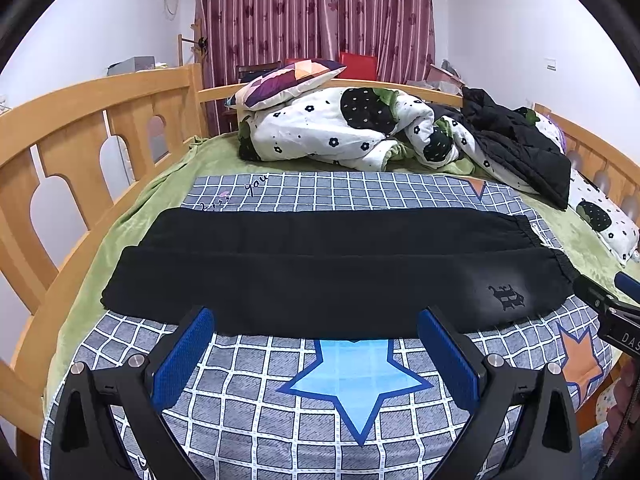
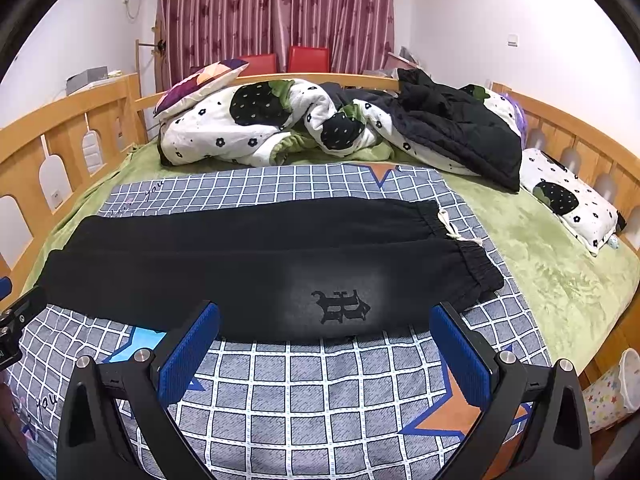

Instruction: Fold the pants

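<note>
Two sets of tongs hang spread and empty just short of the black pants [image 1: 320,276], which lie flat across the checked blanket [image 1: 360,420] on the bed, waistband to the right. Left tongs [image 1: 316,320] face the mid-leg; right tongs [image 2: 325,316] face the printed emblem [image 2: 341,306]. Only the right view shows the white drawstring [image 2: 452,228] clearly; cuffs blur into shadow.

**What I can read from my two grippers**

On my pants [image 2: 248,264], near the waistband end, a dark gothic letter emblem [image 2: 341,306], perhaps a "B". The checked sheet [image 1: 320,188] carries cursive "you" [image 1: 256,186] by its far left corner. My right gripper [image 1: 624,332] shows white letters "DAS", cut off at the edge.
</note>
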Demonstrator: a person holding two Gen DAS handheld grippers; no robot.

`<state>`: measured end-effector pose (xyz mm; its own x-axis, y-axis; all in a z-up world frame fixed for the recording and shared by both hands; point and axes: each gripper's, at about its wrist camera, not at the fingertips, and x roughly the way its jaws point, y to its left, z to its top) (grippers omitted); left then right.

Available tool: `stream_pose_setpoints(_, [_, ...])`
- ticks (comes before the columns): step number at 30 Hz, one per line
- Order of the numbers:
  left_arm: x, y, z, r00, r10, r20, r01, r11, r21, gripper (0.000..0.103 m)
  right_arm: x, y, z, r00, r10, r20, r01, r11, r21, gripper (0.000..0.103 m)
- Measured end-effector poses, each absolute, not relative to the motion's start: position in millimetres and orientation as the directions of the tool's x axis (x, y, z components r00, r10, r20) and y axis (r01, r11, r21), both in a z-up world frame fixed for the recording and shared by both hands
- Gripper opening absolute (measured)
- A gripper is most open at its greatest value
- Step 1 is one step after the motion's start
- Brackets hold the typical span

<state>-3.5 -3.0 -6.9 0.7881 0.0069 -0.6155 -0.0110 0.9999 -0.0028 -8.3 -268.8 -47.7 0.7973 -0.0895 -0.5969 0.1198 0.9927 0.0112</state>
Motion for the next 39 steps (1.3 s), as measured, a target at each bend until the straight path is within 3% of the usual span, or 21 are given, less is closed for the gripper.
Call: stream_pose_setpoints(39, [-4, -1, -7, 0.787, 0.004, -0.616, -0.009, 1.000, -0.006, 0.103, -9, -257, -44, 0.808, -0.092, -0.582, 0.113, 0.994, 0.000, 0.103])
